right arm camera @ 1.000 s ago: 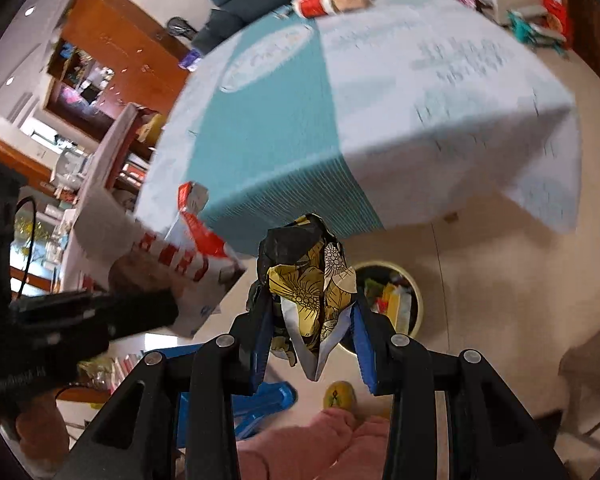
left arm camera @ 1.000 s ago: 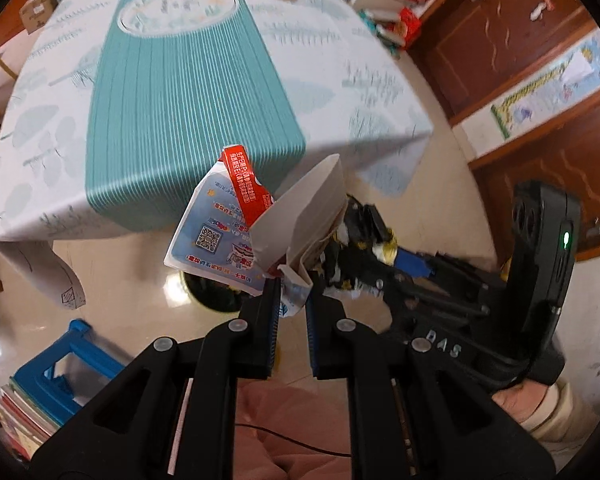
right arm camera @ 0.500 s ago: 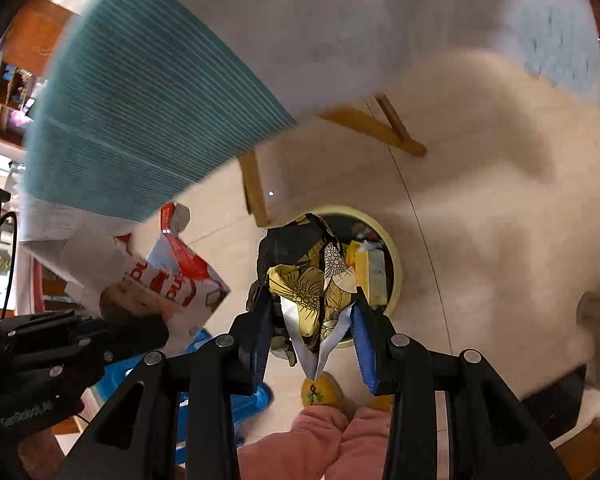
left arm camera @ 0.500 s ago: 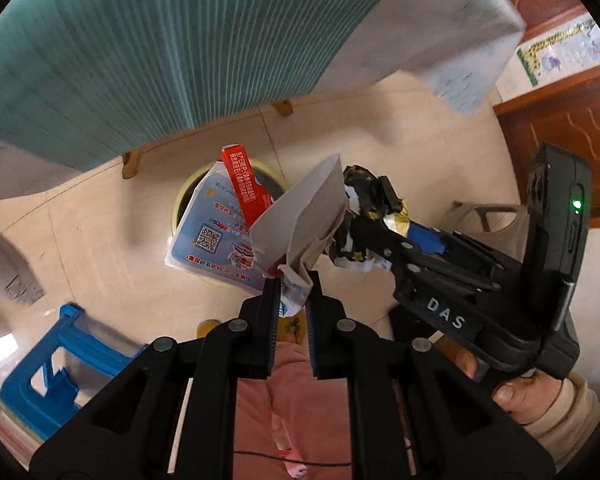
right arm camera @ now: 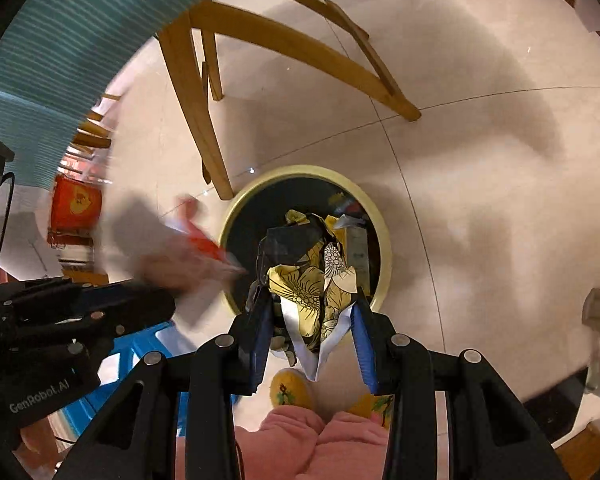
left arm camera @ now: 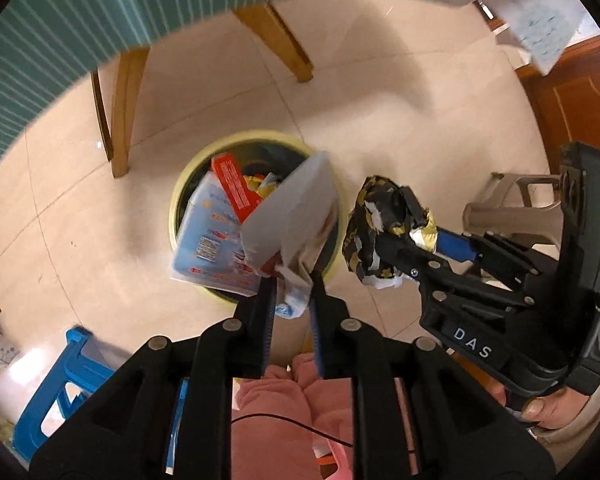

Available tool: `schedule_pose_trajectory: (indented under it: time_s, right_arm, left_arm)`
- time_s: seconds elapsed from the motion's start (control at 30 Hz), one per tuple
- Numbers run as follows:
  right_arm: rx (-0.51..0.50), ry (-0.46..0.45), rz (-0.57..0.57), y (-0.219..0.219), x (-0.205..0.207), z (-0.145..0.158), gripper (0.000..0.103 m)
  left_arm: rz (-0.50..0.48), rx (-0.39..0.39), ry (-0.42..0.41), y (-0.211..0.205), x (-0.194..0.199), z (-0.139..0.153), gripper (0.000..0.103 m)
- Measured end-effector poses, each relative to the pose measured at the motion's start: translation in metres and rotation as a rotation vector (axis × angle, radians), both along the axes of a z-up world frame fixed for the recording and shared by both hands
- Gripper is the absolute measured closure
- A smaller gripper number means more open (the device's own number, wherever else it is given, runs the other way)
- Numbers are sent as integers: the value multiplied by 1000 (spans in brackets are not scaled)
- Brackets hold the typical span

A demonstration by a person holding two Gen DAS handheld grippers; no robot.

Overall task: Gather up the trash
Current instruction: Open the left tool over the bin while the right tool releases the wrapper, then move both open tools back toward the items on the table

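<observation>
Blue-and-red wrapper (left arm camera: 216,236) lies between just-parting left gripper (left arm camera: 292,300) jaws; floral wrapper (right arm camera: 312,280) is clamped by right gripper (right arm camera: 312,320) above bin (right arm camera: 382,240)

I'm in a home dining room: teal tablecloth (left arm camera: 60,20) upper left, wooden table legs (left arm camera: 120,108) on cream floor tiles (left arm camera: 400,120), my yellow slippers (right arm camera: 292,394) bottom centre

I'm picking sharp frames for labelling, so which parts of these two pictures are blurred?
Right wrist view: the white-and-red packet is smeared, but the flowered wrapper and bin rim are crisp. Left wrist view: mostly sharp, the teal tablecloth softens at the edge.
</observation>
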State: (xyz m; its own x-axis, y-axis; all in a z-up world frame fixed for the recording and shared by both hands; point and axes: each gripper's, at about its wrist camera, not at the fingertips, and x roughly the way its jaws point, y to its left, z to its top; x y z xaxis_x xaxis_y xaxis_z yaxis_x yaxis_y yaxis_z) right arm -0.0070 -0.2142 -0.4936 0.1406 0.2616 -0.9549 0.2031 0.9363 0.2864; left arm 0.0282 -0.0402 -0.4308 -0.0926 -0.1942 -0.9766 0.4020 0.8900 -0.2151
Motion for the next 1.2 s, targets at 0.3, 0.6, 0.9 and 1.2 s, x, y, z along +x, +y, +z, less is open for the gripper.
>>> schedule_pose_trajectory:
  time_s: [0.3,0.6,0.9,1.2]
  right_arm:
    - [-8,-1,18,25,17,-17,64]
    - [1,-13,45,49,35,-6,44]
    - [1,-61,69,71,35,47,26]
    - [21,-122,52,77,15,158,24]
  left_arm:
    - [48,34,-58,16,17,-17,34]
    - [159,71,-147,61,18,13,34]
    - [271,66,-195,95,5,66,33]
    - [302,38,-240,108,-9,157,33]
